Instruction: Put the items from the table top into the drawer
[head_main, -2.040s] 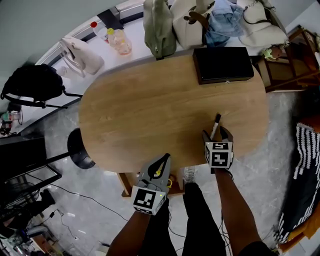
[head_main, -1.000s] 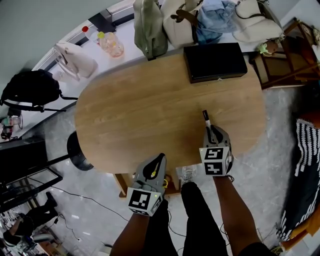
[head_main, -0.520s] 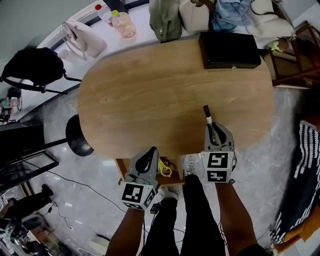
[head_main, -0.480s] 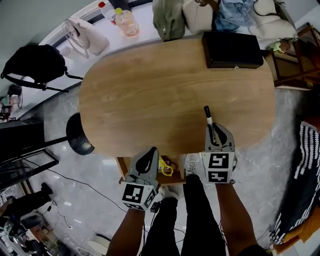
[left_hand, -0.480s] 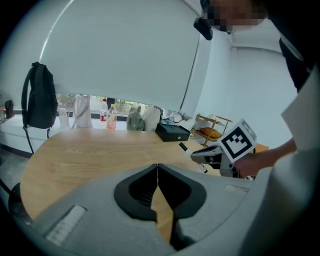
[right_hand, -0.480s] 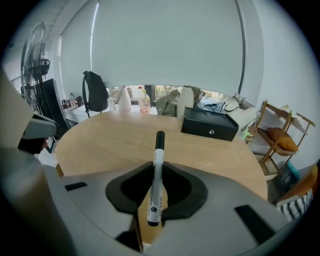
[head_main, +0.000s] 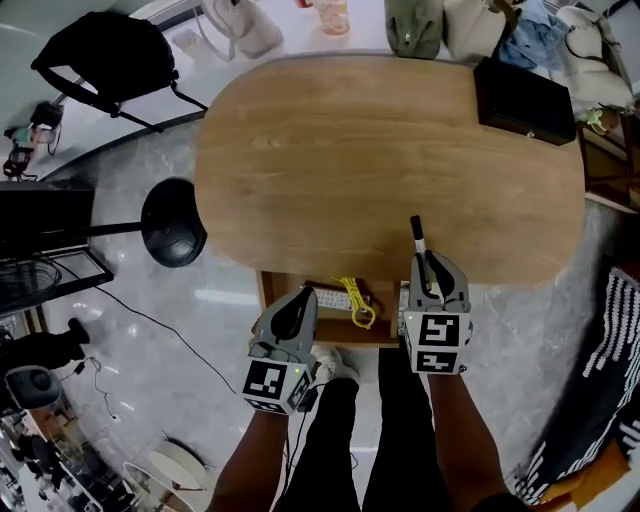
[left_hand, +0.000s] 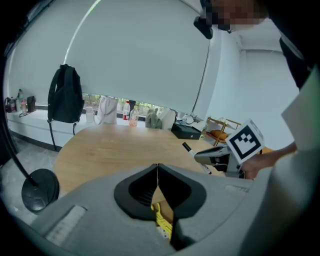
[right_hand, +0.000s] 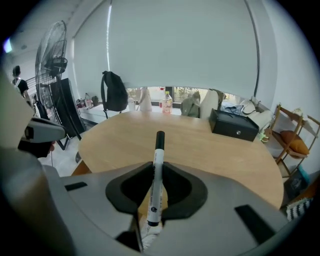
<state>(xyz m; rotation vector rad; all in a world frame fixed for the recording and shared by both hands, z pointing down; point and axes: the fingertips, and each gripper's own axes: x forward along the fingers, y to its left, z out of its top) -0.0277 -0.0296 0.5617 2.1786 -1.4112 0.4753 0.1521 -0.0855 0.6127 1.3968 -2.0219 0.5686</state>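
A black-capped white marker (head_main: 419, 243) sticks out forward from my right gripper (head_main: 428, 264), which is shut on its barrel above the near edge of the oval wooden table (head_main: 380, 150). In the right gripper view the marker (right_hand: 158, 150) stands upright between the pads. My left gripper (head_main: 306, 296) hangs over the open wooden drawer (head_main: 268, 300) under the table's near edge. Its jaws meet with nothing between them (left_hand: 158, 169). A yellow item (head_main: 356, 302) and a white one lie in the drawer.
A black box (head_main: 523, 100) sits at the table's far right corner. Bags (head_main: 420, 20) and bottles line the ledge behind it. A fan's round black base (head_main: 172, 207) stands on the floor to the left, and a black backpack (head_main: 100, 55) hangs beyond.
Both grippers have drawn back from the table toward the person. More of the drawer's inside now shows beyond the near edge. The marker stays in the right gripper.
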